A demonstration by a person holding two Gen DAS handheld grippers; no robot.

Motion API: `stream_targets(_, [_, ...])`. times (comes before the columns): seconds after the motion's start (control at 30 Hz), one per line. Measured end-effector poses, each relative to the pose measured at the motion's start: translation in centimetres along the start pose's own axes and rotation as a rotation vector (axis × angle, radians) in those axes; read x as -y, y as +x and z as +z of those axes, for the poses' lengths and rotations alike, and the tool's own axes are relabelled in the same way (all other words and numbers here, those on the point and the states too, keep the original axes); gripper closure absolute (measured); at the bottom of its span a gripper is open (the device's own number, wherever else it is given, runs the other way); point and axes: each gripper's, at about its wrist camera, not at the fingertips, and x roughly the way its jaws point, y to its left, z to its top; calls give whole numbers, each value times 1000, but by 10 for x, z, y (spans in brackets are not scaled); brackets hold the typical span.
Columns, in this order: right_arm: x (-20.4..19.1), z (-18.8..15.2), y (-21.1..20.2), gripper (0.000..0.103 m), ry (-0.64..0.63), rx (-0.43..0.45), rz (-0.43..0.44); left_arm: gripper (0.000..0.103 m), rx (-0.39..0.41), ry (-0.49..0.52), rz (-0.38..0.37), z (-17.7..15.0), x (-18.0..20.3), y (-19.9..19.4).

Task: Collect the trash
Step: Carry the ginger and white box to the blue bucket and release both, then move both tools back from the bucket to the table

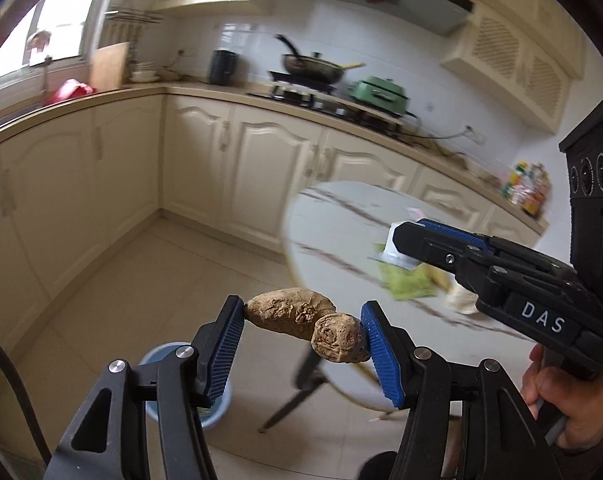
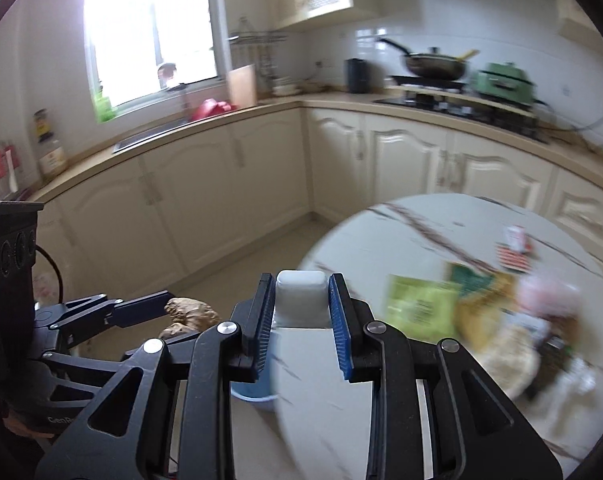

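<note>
Both tongs carry trash near the blue bin.

Left gripper pinches hard, bumpy ginger by its ends above the bin. Right gripper squeezes a light, squashy white cup by its sides.

Your left wrist view looks forward and downward along the left gripper, whose fingers fill the lower frame close up; beyond lie the floor and the corner of cream cabinets. The right gripper enters at the right edge. Your right wrist view sits likewise behind the right gripper, facing the same corner, with the left gripper at lower left. Both share the round table, the blue bin, the stove and the window.
</note>
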Motion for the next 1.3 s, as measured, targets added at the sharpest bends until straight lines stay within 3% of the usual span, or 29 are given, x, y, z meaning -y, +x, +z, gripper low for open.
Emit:
stream_targets(0.17, [-66, 14, 85, 77, -66, -79, 130, 47, -58, -68, 110, -2, -74, 14])
stream_targets(0.33, [-104, 2, 180, 76, -106, -206, 156, 47, -148, -107, 163, -10, -122, 55])
stream_targets(0.57, [-99, -41, 300, 76, -48, -392, 155, 47, -306, -180, 144, -32, -171, 140])
stream_targets(0.7, [-84, -66, 339, 64, 0, -469, 145, 46, -362, -194, 167, -38, -185, 177])
stream_targets(0.87, [-71, -78, 358, 60, 27, -493, 135, 38, -394, -211, 202, -36, -183, 198])
stream_targets(1.0, [-68, -73, 352, 53, 31, -473, 125, 38, -381, -226, 234, -28, -186, 203])
stream_targets(1.13, [-69, -62, 339, 47, 21, -444, 118, 37, -341, -239, 313, -26, -172, 185])
stream_targets(1.3, [-78, -44, 309, 38, 12, -394, 114, 34, -256, -246, 454, -9, -158, 134])
